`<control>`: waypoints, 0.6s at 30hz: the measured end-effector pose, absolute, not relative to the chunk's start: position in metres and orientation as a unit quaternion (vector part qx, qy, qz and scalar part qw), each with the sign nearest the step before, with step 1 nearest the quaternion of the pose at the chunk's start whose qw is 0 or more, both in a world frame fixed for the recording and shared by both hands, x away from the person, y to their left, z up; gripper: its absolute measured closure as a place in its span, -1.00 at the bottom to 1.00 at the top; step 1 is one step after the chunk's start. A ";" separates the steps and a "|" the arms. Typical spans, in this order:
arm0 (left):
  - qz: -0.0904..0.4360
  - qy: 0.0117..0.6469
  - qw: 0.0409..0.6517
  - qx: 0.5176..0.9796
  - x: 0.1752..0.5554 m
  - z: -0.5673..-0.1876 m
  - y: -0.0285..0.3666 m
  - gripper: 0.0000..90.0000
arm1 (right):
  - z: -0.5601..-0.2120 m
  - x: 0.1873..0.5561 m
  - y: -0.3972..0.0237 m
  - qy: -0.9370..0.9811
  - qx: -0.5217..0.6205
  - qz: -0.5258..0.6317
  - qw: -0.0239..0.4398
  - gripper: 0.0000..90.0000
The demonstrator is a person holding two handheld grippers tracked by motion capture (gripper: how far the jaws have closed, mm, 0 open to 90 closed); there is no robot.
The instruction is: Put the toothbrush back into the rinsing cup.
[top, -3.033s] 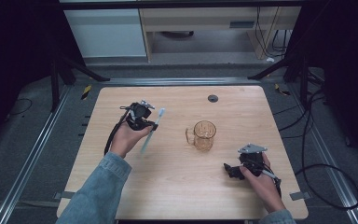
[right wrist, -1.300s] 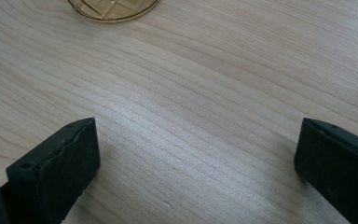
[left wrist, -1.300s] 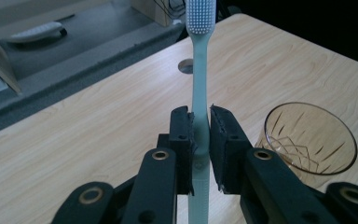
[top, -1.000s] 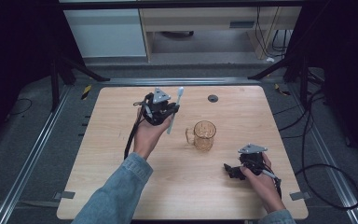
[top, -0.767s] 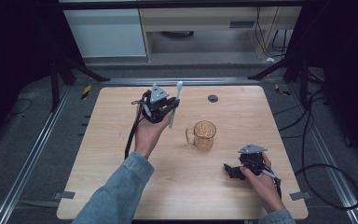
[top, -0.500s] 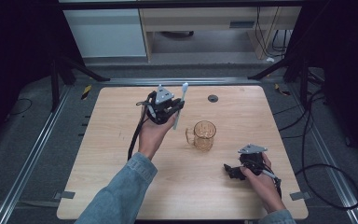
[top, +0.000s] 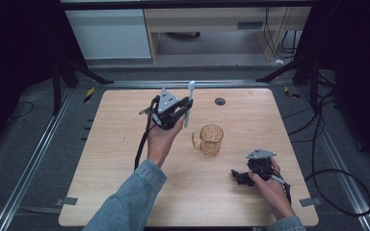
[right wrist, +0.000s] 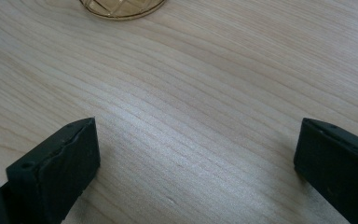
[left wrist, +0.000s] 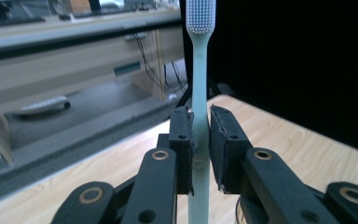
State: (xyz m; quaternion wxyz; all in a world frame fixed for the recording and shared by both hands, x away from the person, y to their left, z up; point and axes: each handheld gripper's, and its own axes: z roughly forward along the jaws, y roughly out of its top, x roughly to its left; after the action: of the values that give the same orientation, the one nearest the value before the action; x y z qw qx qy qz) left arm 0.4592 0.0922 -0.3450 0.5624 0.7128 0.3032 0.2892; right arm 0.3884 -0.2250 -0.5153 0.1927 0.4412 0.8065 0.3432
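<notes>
Now lifted and carried rightward, upper middle of frame: toothbrush (top: 189,103) pinched upright in left hand-held gripper (top: 172,111), nearing amber glass mug (top: 210,139), likely for dropping in; right hand-held gripper (top: 250,174) spread, idle on worktop (top: 115,144).

A small dark round disc (top: 220,101) lies near the table's (top: 125,159) upper edge at centre frame; black cables (top: 339,192) loop over the grey floor at lower right; a white cabinet (top: 108,33) stands at upper left.

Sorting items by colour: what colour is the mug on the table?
Amber, see-through glass mug with a cut diamond pattern; clearest in the high view.
</notes>
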 end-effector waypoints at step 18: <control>0.293 0.289 0.592 0.693 0.452 -0.348 0.084 0.76 | -0.515 0.388 -0.225 0.808 0.439 0.345 0.189 -0.99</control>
State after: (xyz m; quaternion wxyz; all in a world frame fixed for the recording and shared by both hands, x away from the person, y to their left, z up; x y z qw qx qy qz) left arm 0.4518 0.0843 -0.3475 0.5916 0.6930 0.2894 0.2933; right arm 0.3880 -0.2245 -0.5152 0.1894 0.4389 0.8078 0.3447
